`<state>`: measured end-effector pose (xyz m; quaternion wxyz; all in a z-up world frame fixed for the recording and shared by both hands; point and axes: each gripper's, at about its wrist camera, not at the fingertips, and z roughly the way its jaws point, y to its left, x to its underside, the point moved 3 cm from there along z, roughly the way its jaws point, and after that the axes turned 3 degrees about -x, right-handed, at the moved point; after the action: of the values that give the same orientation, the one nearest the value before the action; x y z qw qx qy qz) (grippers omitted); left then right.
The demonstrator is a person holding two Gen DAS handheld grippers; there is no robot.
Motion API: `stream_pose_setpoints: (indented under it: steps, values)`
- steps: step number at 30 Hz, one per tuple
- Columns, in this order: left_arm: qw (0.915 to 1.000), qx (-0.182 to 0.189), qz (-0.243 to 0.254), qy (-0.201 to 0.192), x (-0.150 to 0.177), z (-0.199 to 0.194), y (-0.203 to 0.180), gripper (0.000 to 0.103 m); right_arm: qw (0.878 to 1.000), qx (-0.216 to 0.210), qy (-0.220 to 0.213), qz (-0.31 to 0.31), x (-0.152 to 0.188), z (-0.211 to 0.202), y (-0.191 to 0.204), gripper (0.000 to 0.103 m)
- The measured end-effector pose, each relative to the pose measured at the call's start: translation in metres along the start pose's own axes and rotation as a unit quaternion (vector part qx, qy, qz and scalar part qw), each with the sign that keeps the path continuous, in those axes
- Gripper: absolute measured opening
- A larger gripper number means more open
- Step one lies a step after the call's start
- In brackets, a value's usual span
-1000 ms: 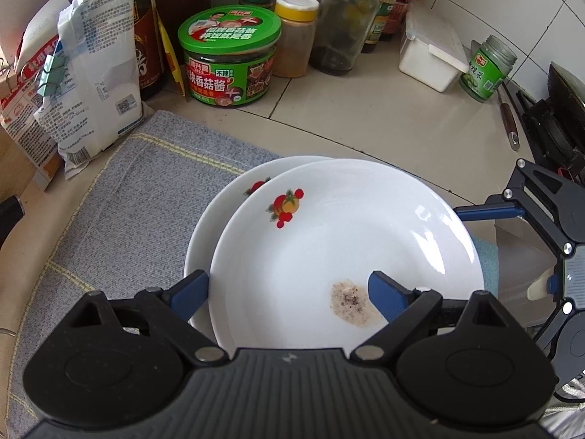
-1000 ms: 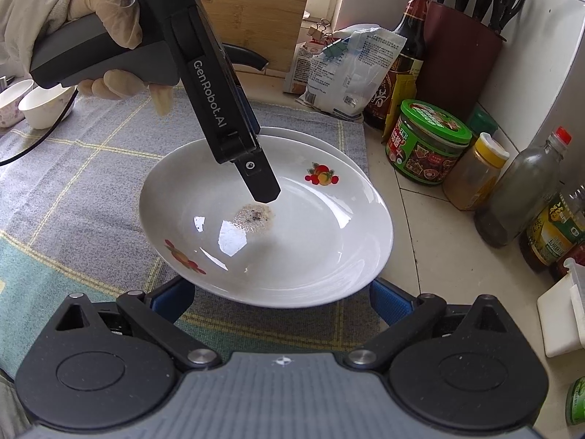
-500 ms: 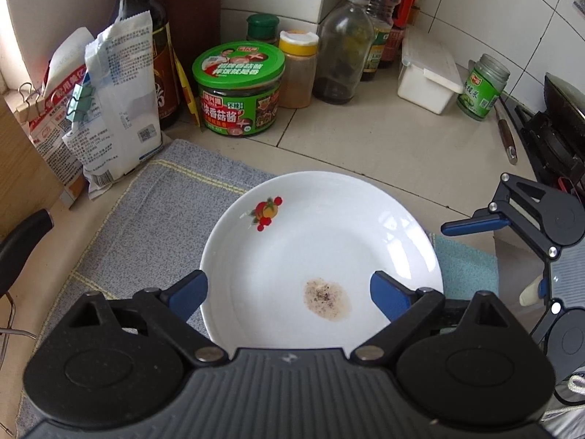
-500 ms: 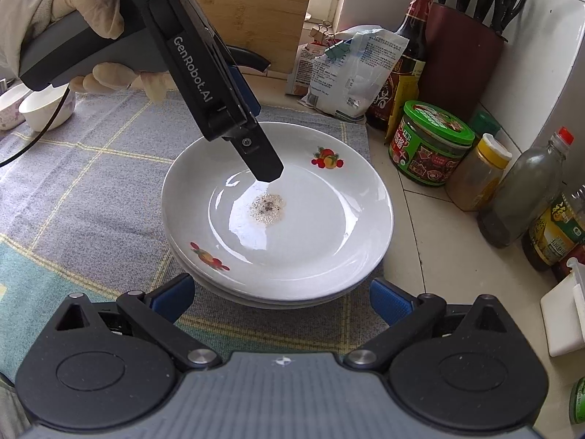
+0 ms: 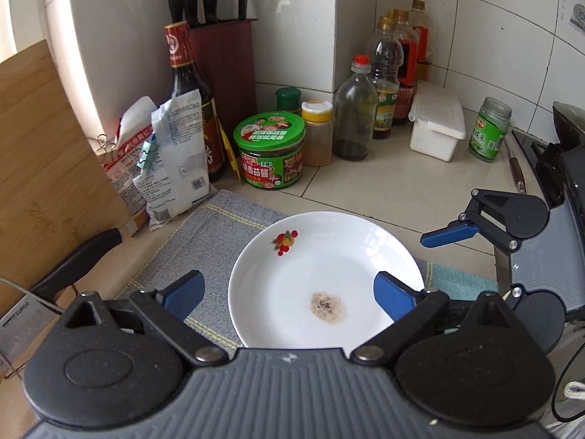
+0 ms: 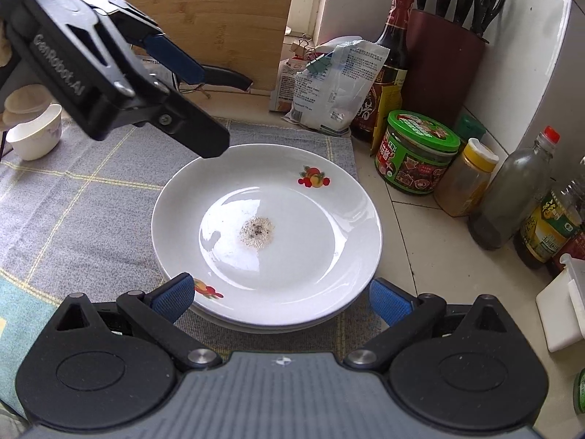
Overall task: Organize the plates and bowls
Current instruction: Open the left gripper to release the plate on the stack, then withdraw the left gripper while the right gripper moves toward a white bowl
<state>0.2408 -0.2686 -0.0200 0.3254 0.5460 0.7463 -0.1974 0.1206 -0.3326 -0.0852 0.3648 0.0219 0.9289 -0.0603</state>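
Left wrist view: the left gripper, jaws opening and empty, hangs over the glossy white plate stack on the woven grey mat; stacking appears done.

Right wrist view: the right gripper, wide apart, holds nothing. Small round bowls, far left, likely need fetching next.

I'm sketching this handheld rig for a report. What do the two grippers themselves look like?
Both match: the left gripper and right gripper each have a ribbed grey body, black linkage arms with round silver pivot bolts, round black hubs and blue textured finger pads. From the right wrist view, the left gripper's black side carries white "GenRobot.AI" lettering. A thin black cable runs at the frame edge.
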Motion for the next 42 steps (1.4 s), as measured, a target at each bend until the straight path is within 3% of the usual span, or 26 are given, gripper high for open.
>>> stream_pose_setpoints:
  steps: [7,13,18,30,42]
  values:
    - [0.9965,-0.051,-0.054,-0.038,0.023,-0.042,-0.013,0.101,1.0,-0.018,-0.015,0.003,-0.009,0.001,0.005,0.103]
    - [0.9857,-0.106,-0.122,-0.047,0.052,-0.072,-0.015,0.101,0.998,-0.053,-0.024,-0.008,-0.016,0.004,0.023,0.103]
    - [0.9769,-0.149,-0.145,-0.05,0.082,-0.095,-0.013,0.101,0.997,-0.07,-0.032,-0.028,-0.023,0.003,0.05,0.103]
    - [0.97,-0.172,-0.166,-0.044,0.171,-0.163,0.0,0.101,0.991,-0.111,-0.013,-0.077,-0.022,0.001,0.155,0.103]
    - [0.959,-0.22,-0.178,0.0,0.275,-0.23,0.036,0.101,0.977,-0.154,0.011,-0.149,-0.007,0.008,0.27,0.103]
